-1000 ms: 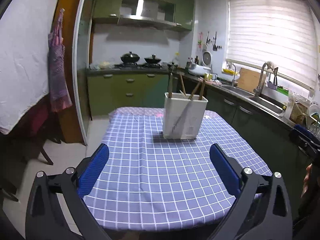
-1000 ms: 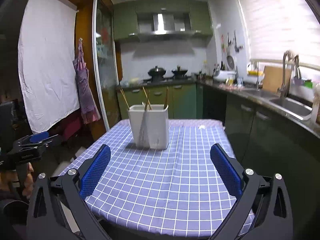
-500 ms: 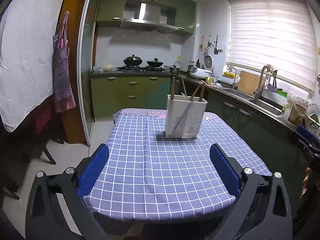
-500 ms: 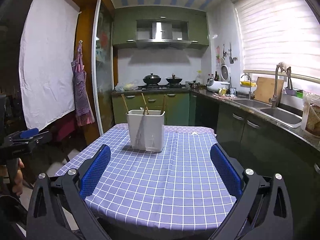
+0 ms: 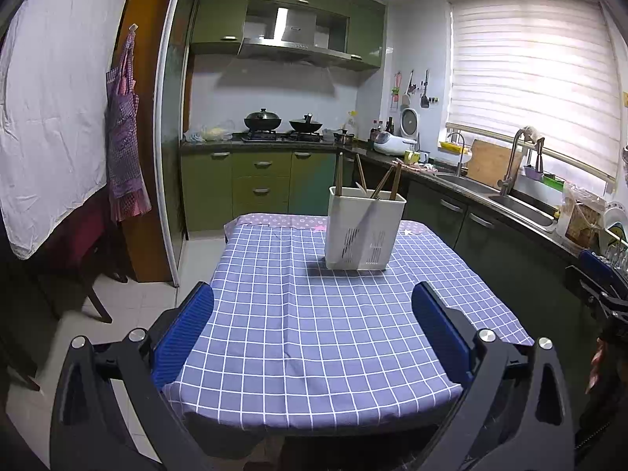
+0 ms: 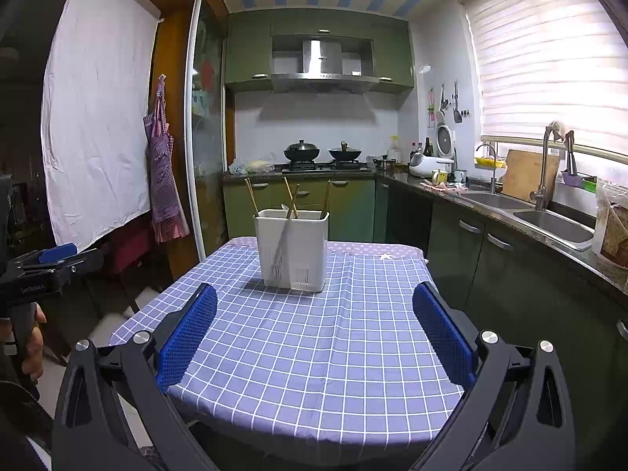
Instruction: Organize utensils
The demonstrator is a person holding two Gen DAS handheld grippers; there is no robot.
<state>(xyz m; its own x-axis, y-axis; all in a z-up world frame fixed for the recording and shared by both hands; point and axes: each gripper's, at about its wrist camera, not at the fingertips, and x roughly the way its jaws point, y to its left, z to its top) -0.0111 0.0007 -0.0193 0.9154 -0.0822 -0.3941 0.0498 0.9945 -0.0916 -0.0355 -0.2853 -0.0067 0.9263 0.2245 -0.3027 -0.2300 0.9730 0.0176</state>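
Note:
A white utensil holder [image 5: 363,231] [image 6: 292,248] stands on the far part of a table covered with a blue checked cloth [image 5: 314,333] [image 6: 314,345]. Several wooden chopsticks [image 5: 339,172] [image 6: 290,196] and a pale utensil lean inside it. My left gripper [image 5: 313,312] is open with nothing between its blue pads, held back over the table's near edge. My right gripper [image 6: 314,312] is open too, empty, equally far from the holder. The left gripper [image 6: 43,265] also shows at the left edge of the right wrist view, held by a hand [image 6: 33,347].
Green cabinets [image 5: 255,184], a stove with two pots [image 5: 280,121] and a counter with a sink [image 6: 549,221] run behind and right of the table. An apron [image 5: 125,129] hangs on the left by a white sheet [image 5: 51,110]. A chair [image 5: 90,243] stands at the left.
Both grippers have pulled back and risen from the table, so the holder looks smaller and farther. Both stayed open and empty.

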